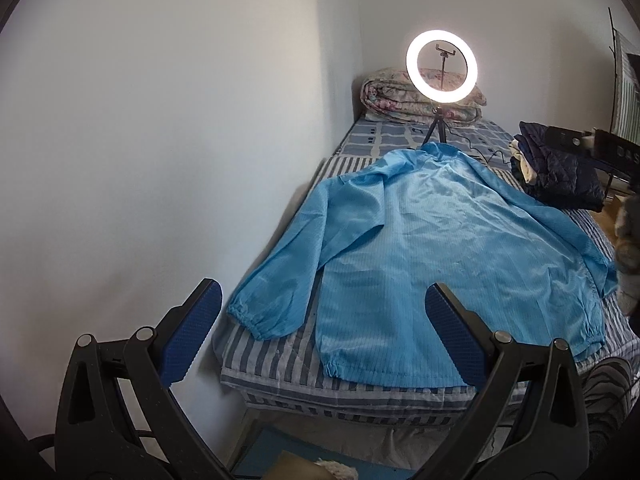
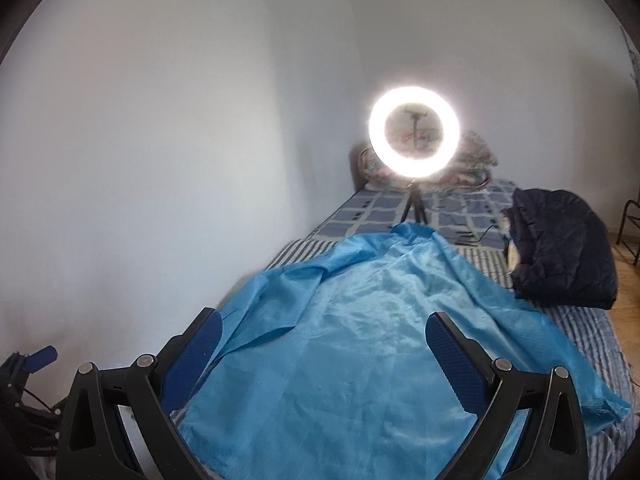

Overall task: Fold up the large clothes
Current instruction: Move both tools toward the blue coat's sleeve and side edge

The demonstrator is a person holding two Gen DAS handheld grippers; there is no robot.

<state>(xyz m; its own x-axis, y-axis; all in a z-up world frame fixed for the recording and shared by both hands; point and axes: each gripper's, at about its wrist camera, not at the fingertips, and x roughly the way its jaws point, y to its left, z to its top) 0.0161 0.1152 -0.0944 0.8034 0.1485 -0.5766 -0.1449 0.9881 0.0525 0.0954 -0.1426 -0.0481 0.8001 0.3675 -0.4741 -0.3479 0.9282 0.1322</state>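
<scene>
The white wall [image 1: 160, 140] fills the whole left half of both my views, and the bed [image 1: 280, 364] with its striped cover runs from the lower centre up toward the far corner. Spread flat across it lies the blue jacket [image 1: 432, 248], back upward, collar at the far end, hem nearest me; its left sleeve [image 1: 288, 264] angles down toward the lower left of the left view, ending in a gathered cuff, and its other sleeve runs along the right edge of the bed. At the right edge of the bed, just beside that sleeve, sits a dark folded jacket [image 2: 560, 248] on a small pile of clothes. A folded floral quilt [image 1: 400, 96] is stacked at the far end, upper centre. In front of it a lit ring light [image 1: 441, 65] stands on a small tripod just beyond the collar, its cable trailing over the cover. My left claw [image 1: 323, 328] hangs above the hem with its blue pads spread wide, holding nothing. My right claw [image 2: 324, 360] hangs over the jacket's lower half, equally wide and empty.
</scene>
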